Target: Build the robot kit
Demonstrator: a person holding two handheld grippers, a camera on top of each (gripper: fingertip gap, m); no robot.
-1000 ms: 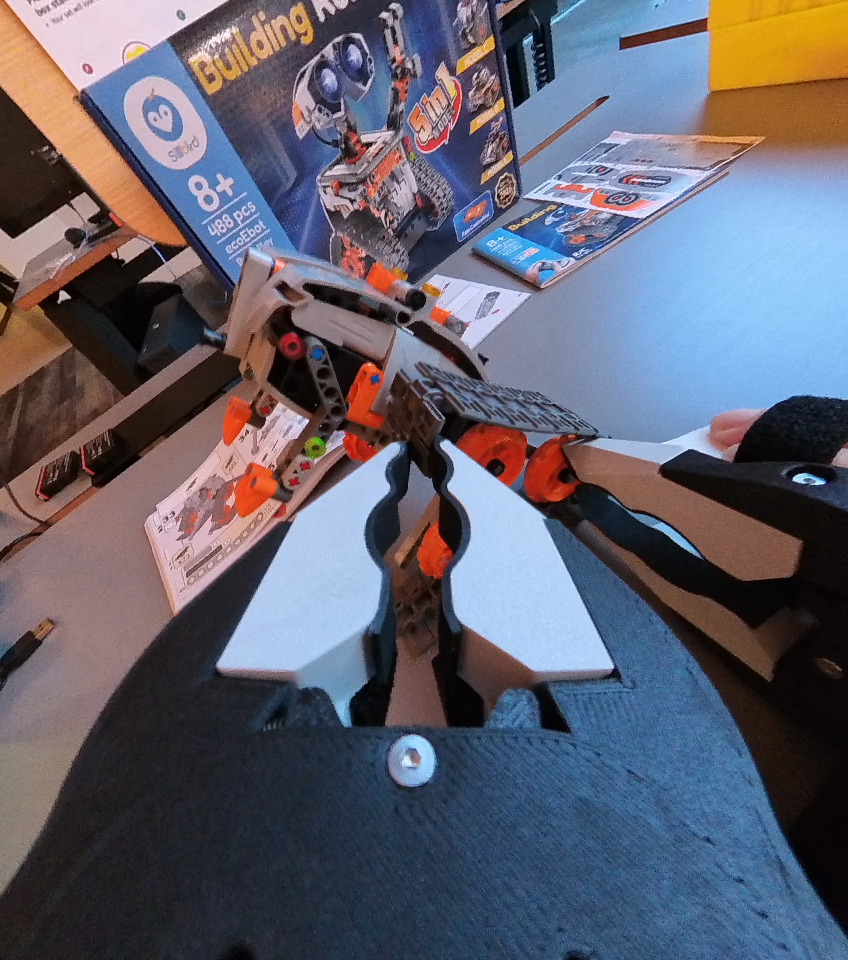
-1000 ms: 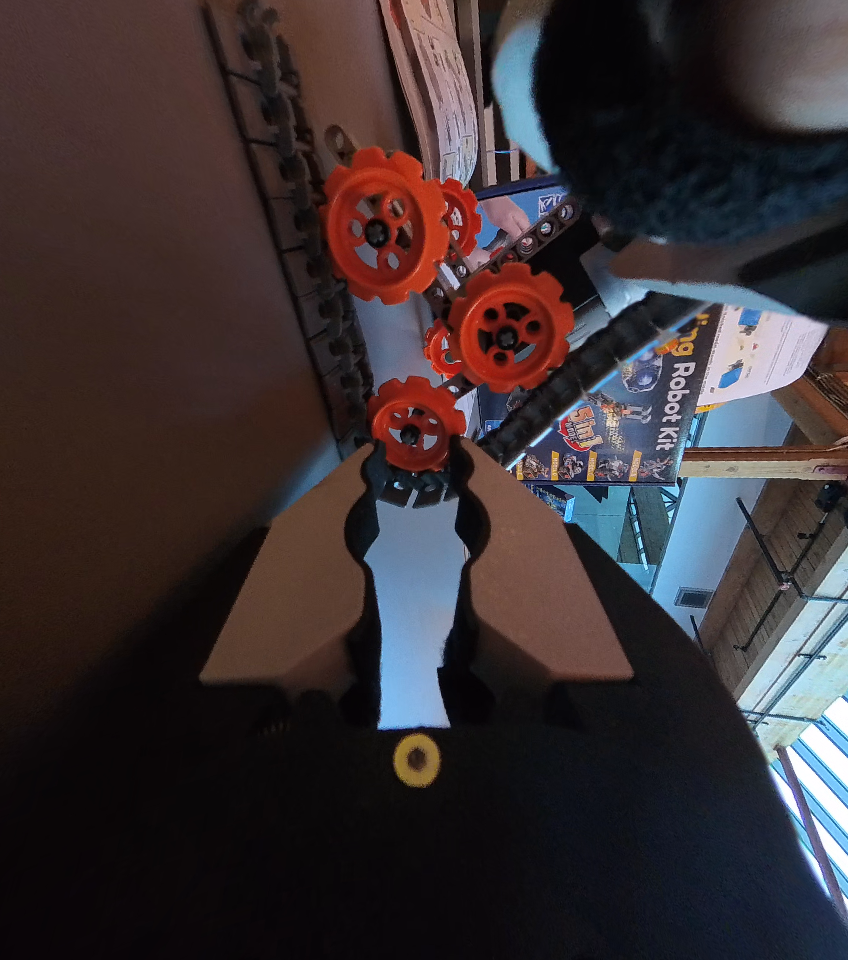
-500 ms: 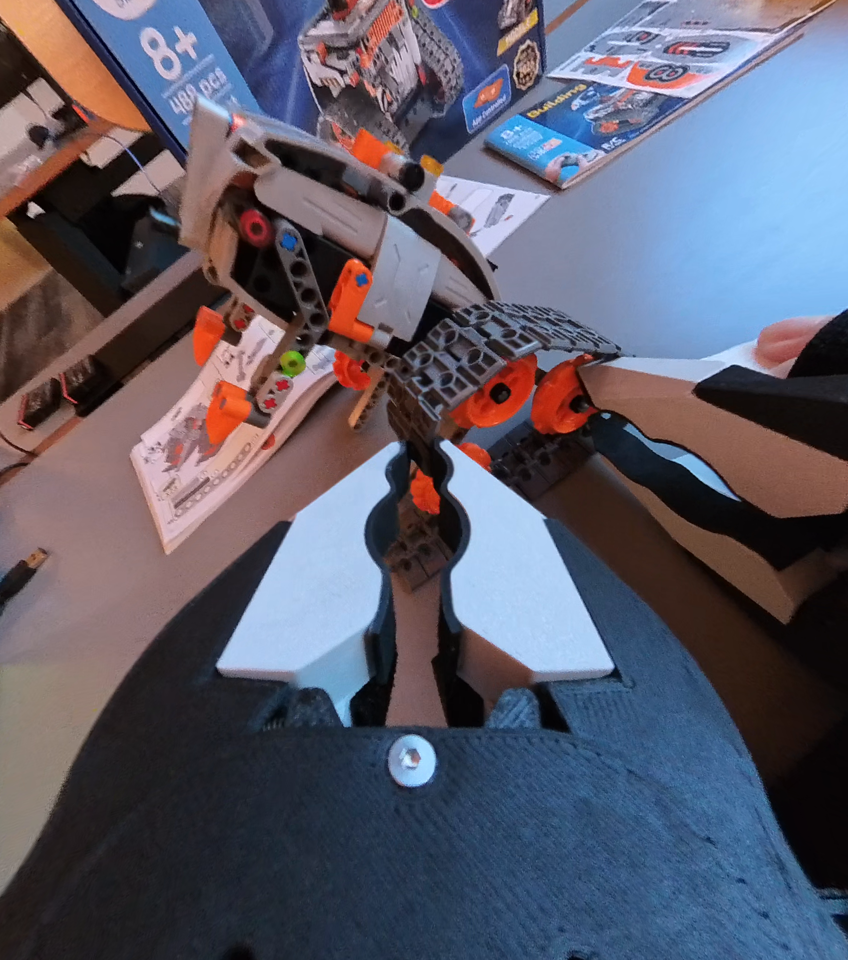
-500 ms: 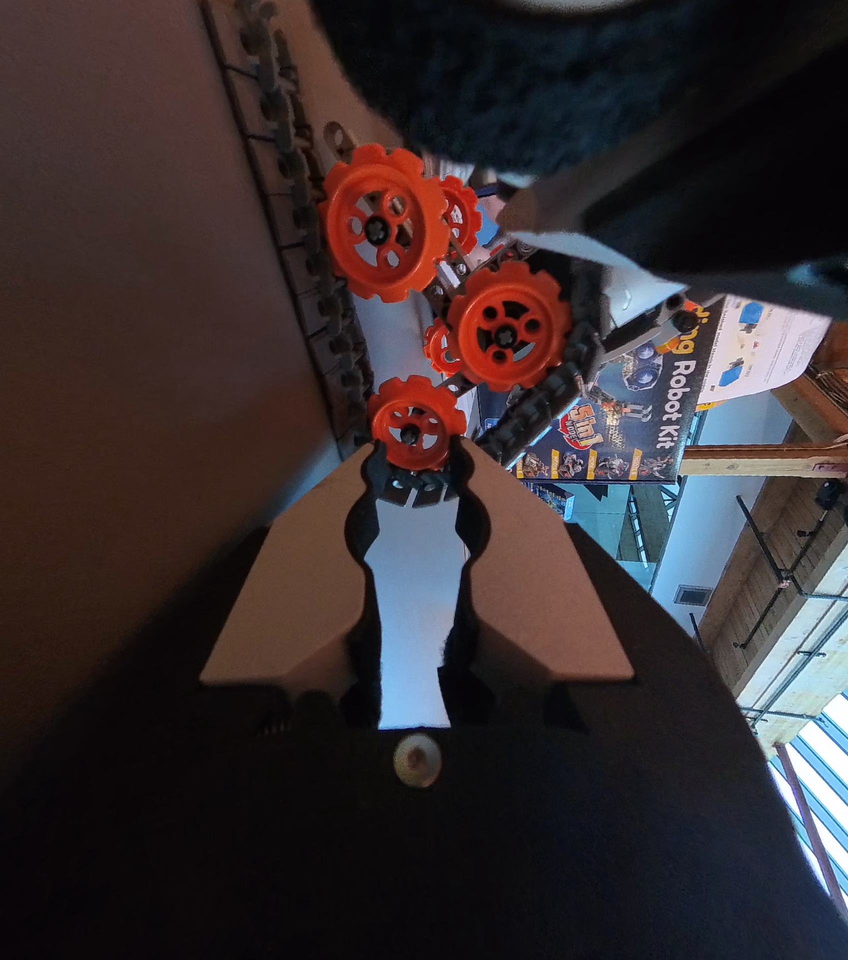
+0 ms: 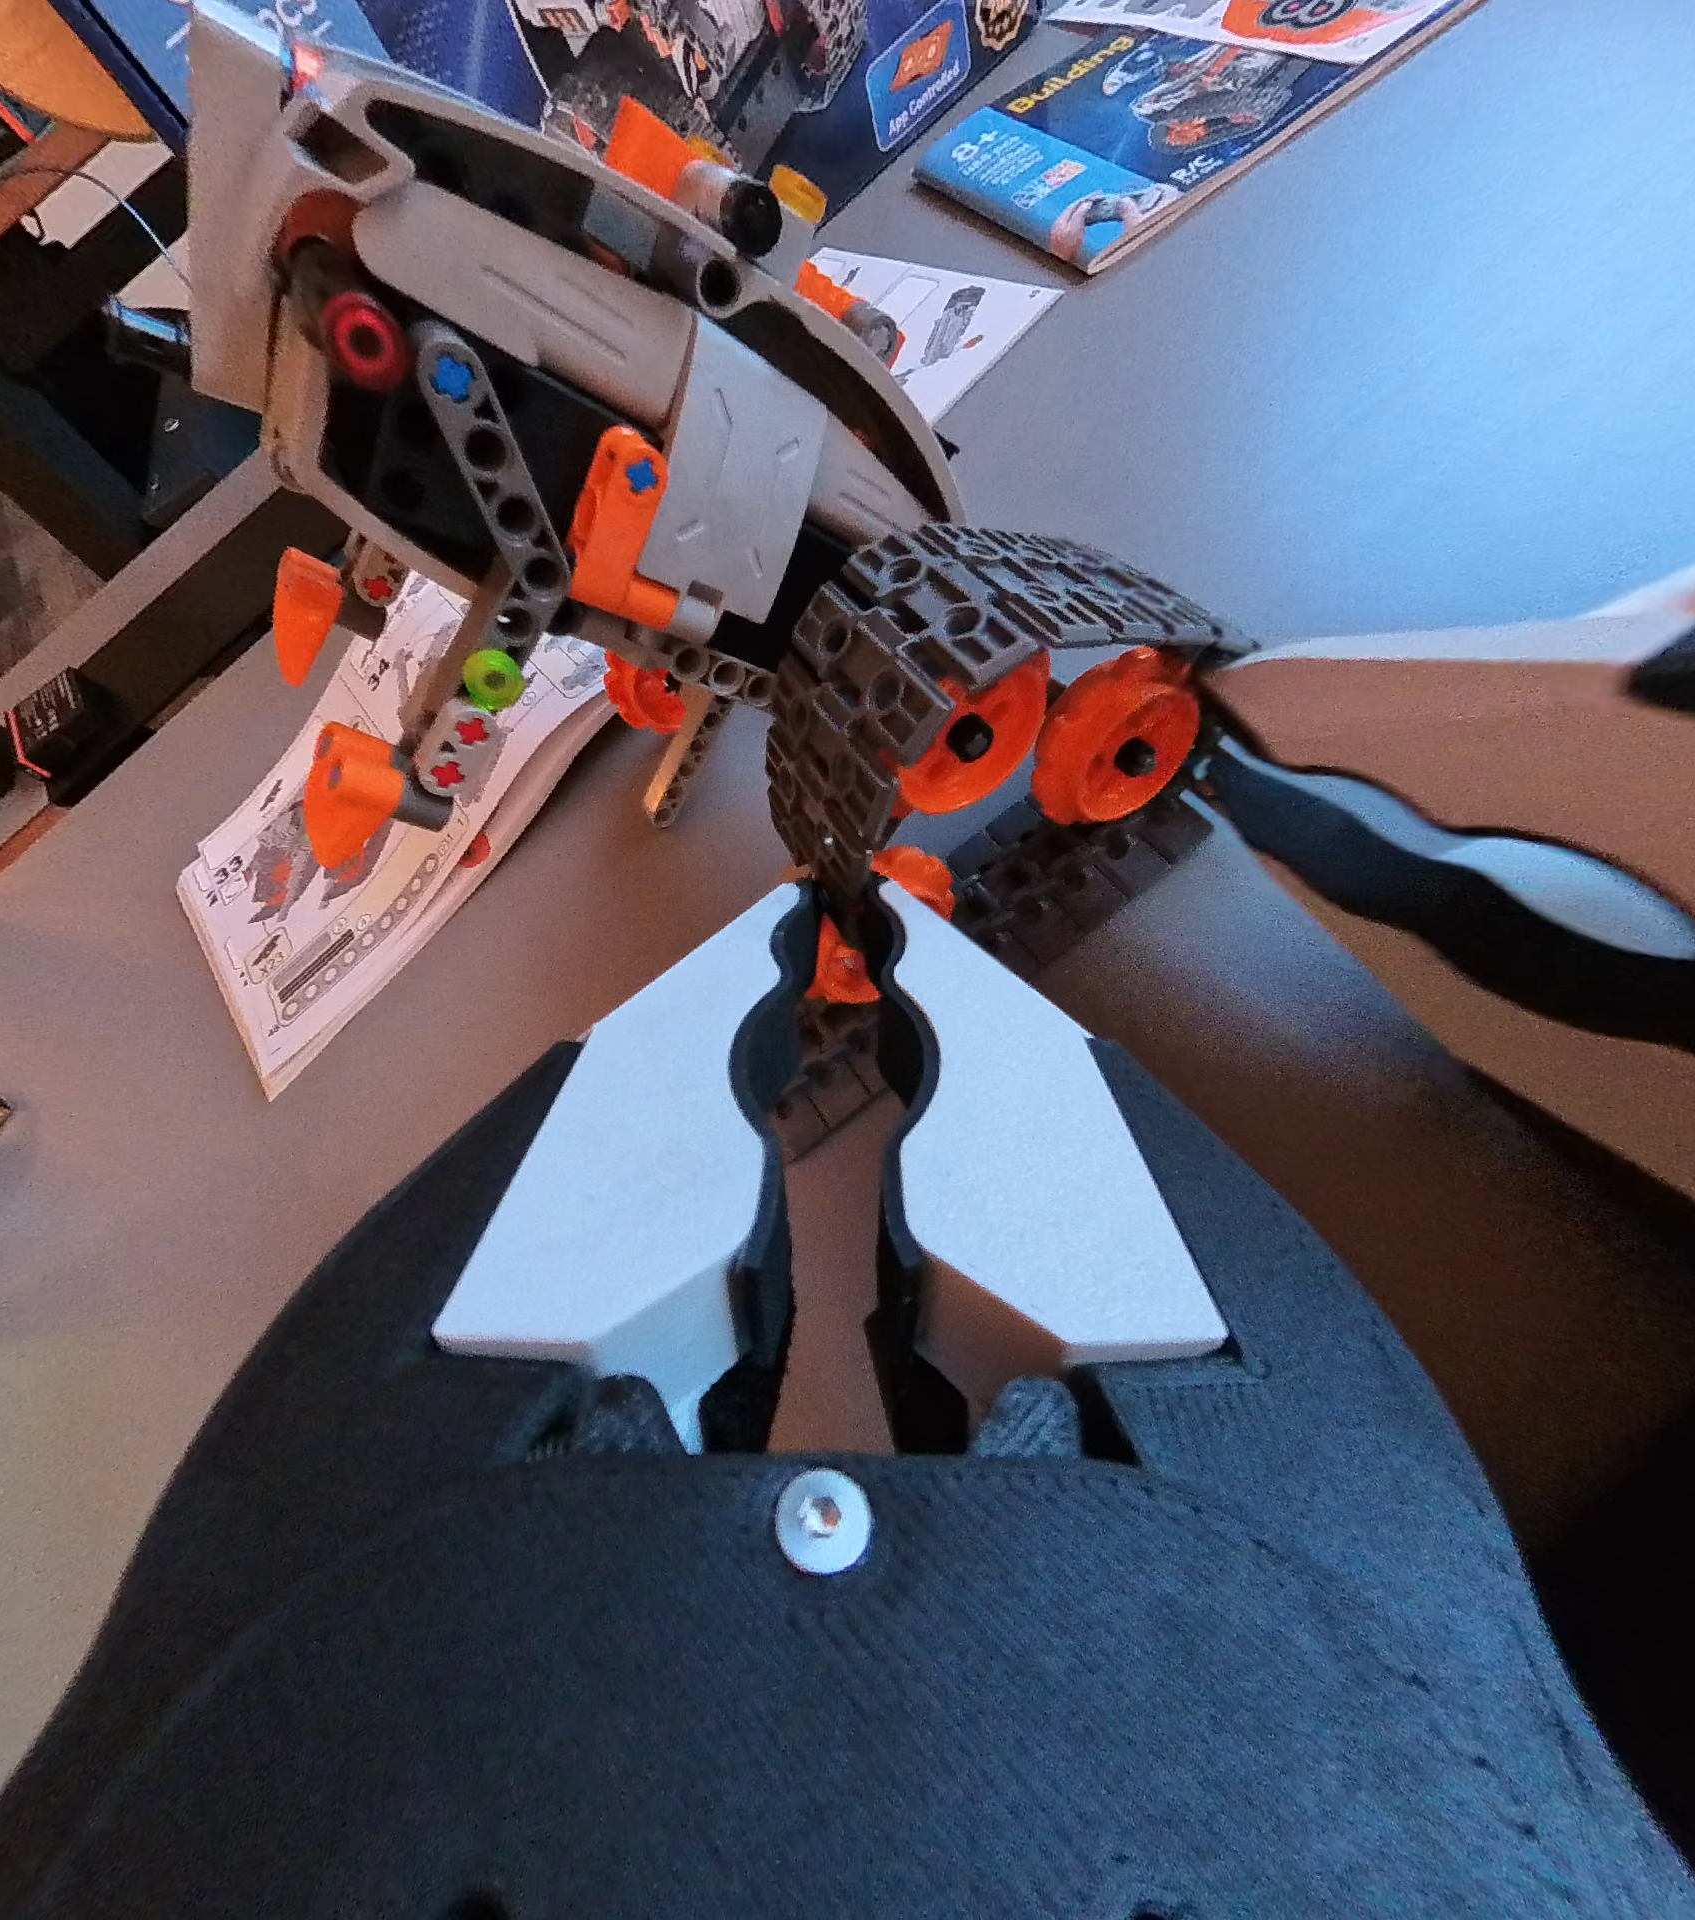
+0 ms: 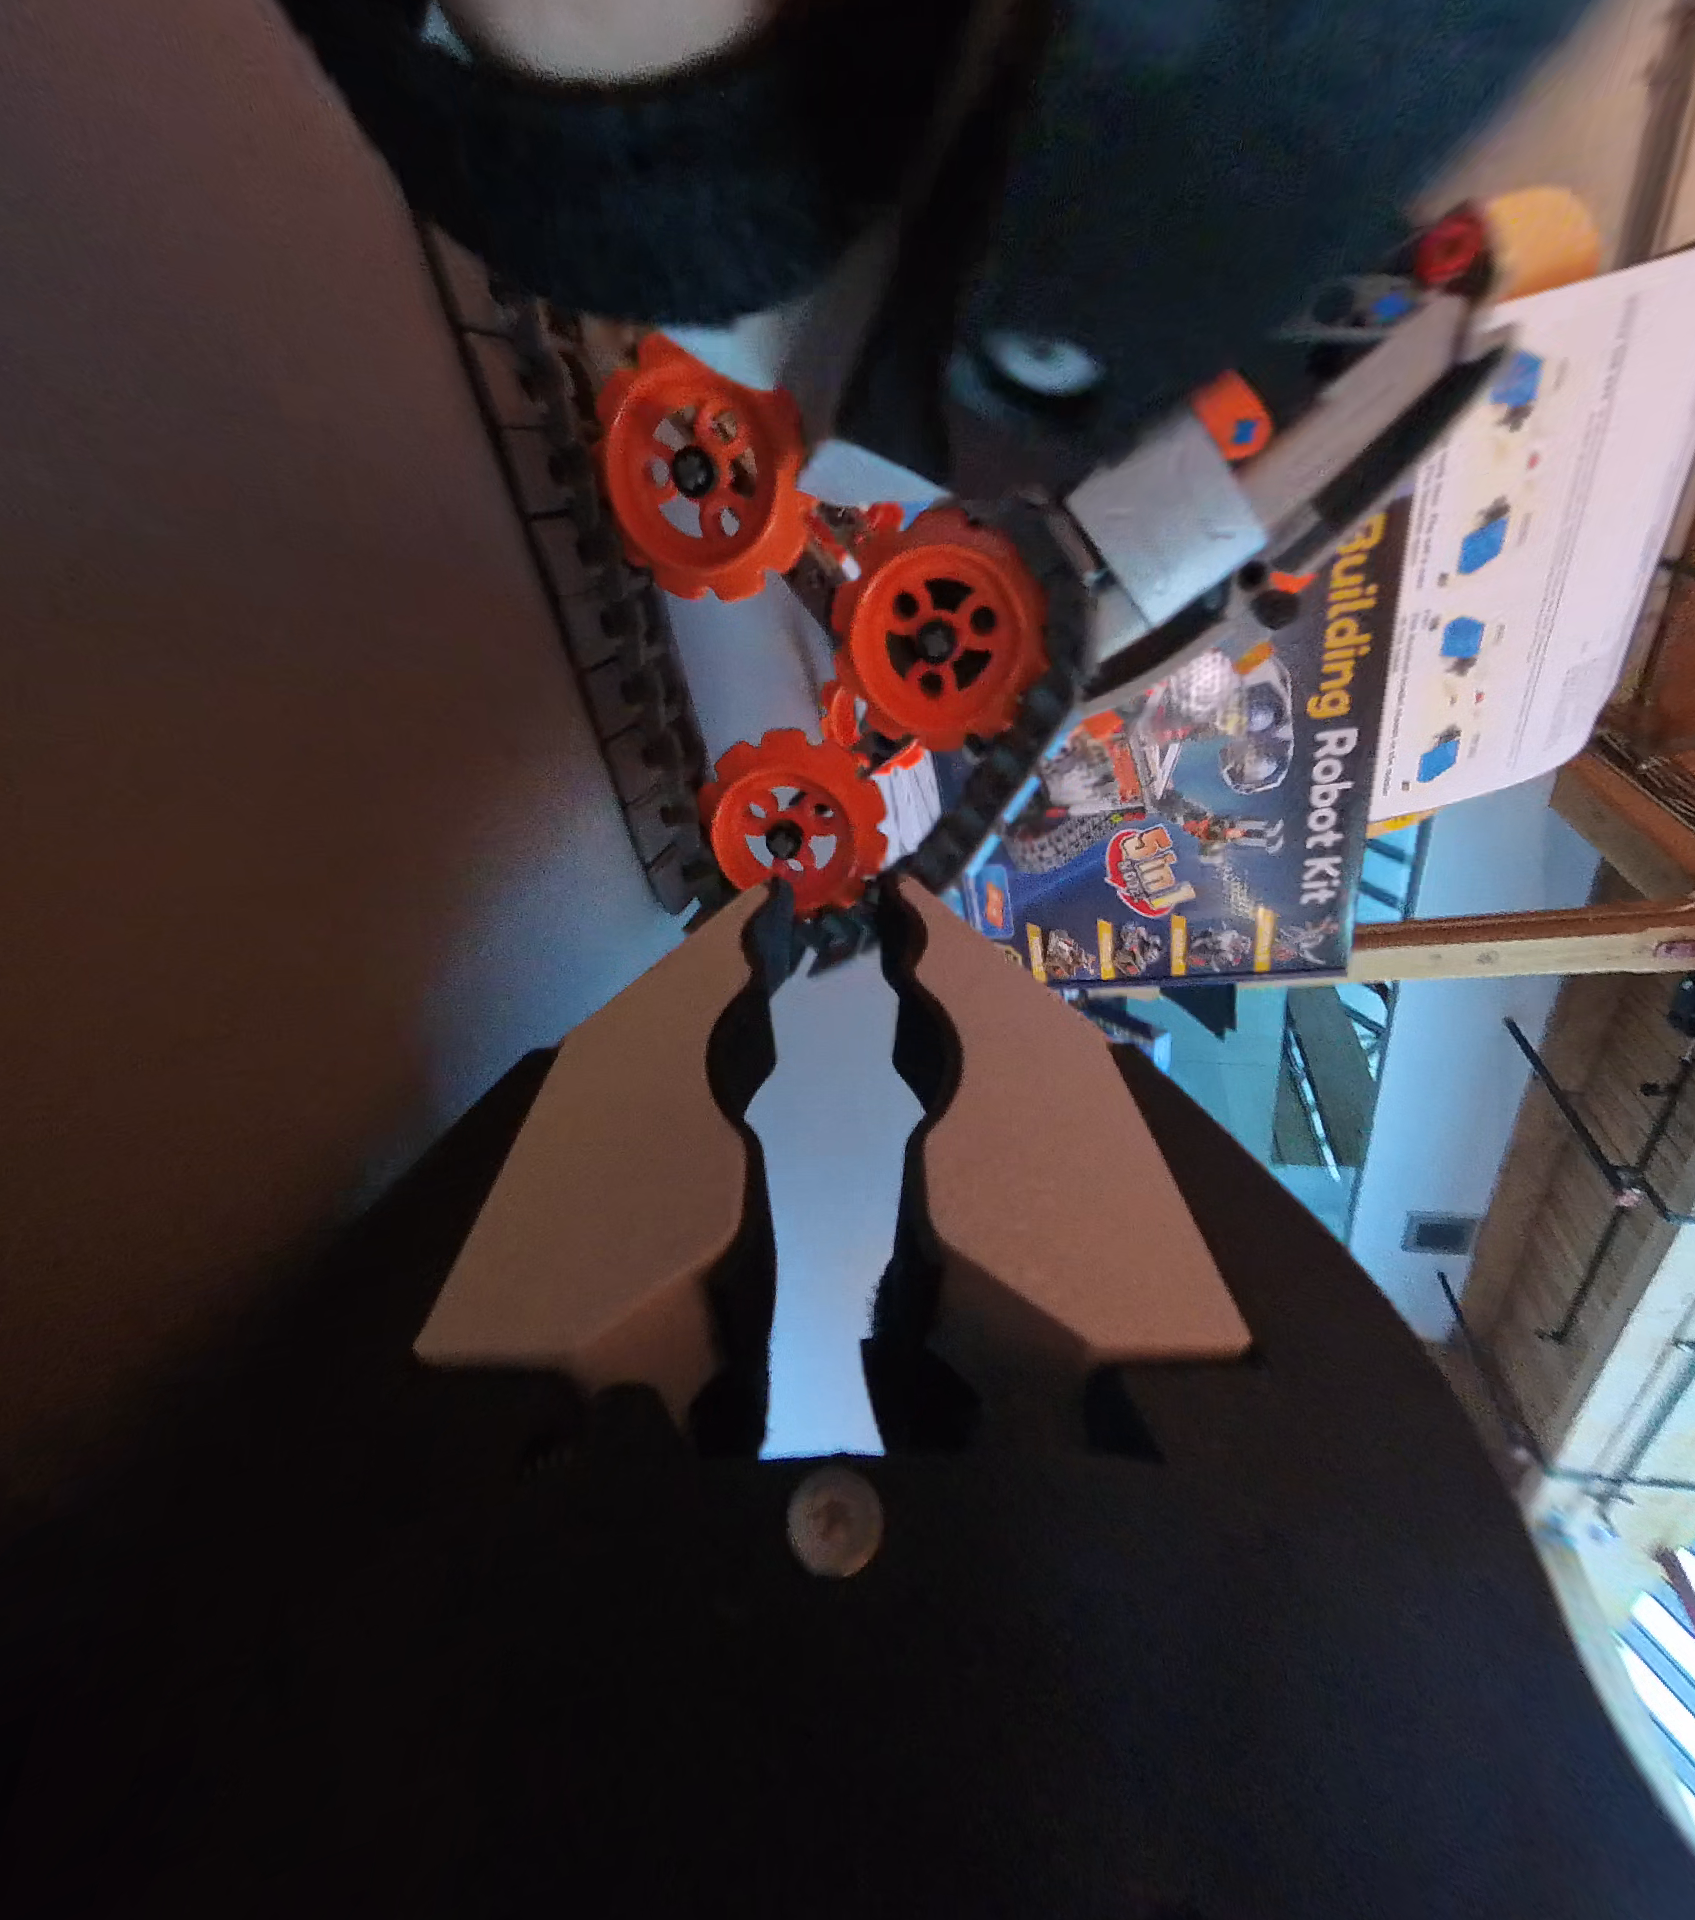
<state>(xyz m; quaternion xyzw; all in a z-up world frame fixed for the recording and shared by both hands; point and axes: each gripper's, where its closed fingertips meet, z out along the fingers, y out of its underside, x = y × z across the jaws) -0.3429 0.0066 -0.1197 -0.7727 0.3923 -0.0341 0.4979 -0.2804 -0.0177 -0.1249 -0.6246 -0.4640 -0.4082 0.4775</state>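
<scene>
Here my left claw (image 5: 838,914) is nearly closed, pinching the hanging end of the dark track (image 5: 853,748) of the toy robot (image 5: 552,416), which is lifted and tilted over the tabletop (image 5: 1445,364). My right claw (image 6: 827,920), also nearly closed, grips the track at a small orange wheel (image 6: 786,826). Part of the track curves over one wheel; the rest hangs loose. A booklet (image 5: 323,883) lies far left.

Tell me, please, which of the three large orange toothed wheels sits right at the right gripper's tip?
The smallest, lowest orange toothed wheel sits at the right gripper; the others sit farther up.
</scene>
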